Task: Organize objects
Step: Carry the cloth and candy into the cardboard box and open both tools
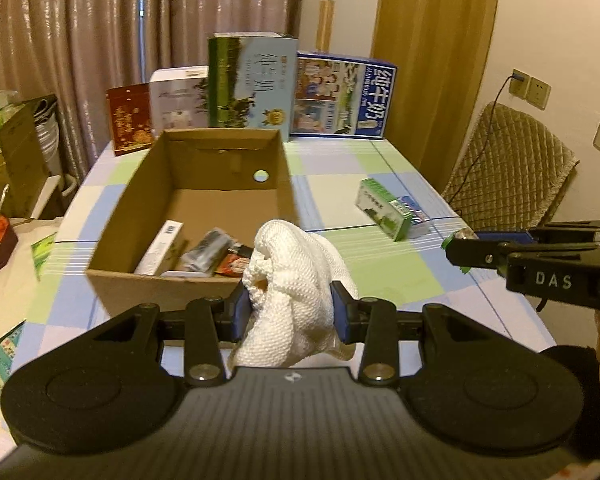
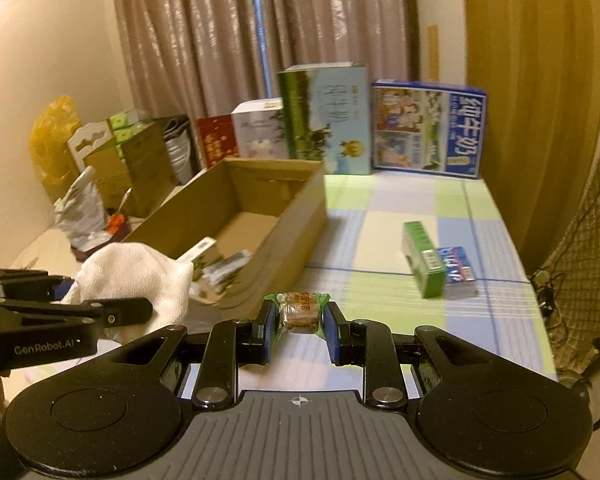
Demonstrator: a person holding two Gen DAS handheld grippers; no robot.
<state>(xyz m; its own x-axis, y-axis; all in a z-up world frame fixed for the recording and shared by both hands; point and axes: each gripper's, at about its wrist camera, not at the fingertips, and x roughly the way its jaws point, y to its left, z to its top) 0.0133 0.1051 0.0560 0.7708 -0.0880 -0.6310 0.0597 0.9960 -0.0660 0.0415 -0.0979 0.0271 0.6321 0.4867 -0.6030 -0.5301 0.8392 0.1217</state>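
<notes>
White cloth (image 1: 296, 280) bunches, soft and light, in the left gripper (image 1: 292, 308), clamped on its middle just short of the cardboard box (image 1: 204, 200) on the desk (image 1: 380, 276). Alongside, the right gripper (image 2: 300, 320) pinches a small wrapped snack (image 2: 299, 312), likely crushable and best held by its sides. Green carton (image 2: 422, 264) waits further along the desk, well apart.
</notes>
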